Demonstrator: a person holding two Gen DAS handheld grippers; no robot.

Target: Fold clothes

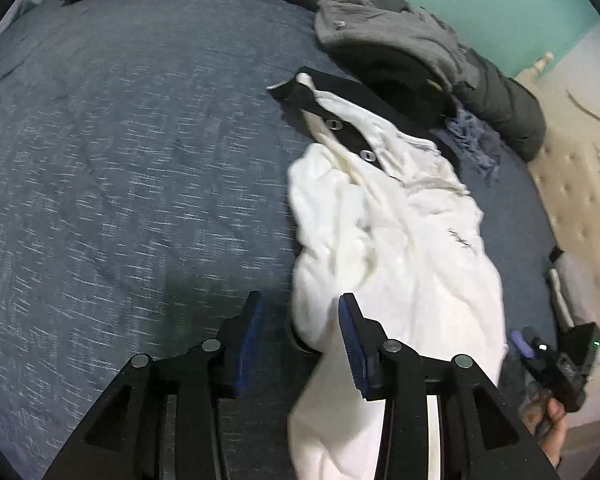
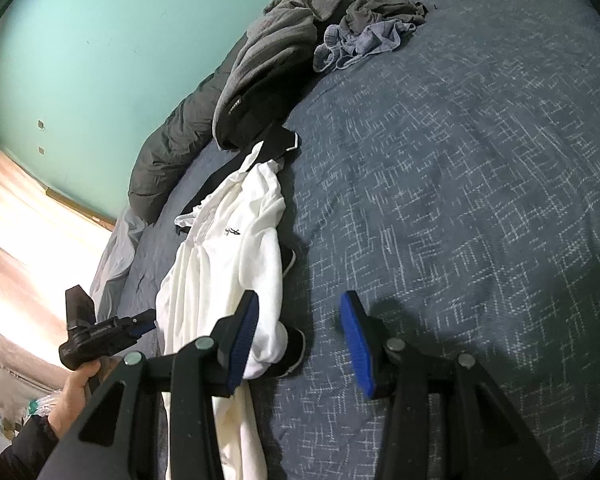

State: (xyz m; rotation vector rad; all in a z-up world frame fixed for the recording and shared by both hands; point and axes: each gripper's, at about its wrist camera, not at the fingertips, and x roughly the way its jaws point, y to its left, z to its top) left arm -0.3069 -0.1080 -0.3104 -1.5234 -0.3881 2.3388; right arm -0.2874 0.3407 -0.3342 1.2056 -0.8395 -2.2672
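white garment [image 1: 400, 240]: soft matt cloth | bedspread [image 1: 140, 160]: woven, flecked, matt

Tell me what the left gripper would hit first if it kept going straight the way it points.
Most likely the white garment: its near edge lies just ahead of the open left gripper, partly between the fingers. Depth is unclear; slightly further left it would meet the blue bedspread instead.

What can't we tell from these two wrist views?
- white garment: lower end cut off by bottom edge, both views.
- black garment: mostly hidden under the white garment, both views.
- chest print: too small to read, either view.
- grey clothes heap: item count unclear, folds overlap, both views.
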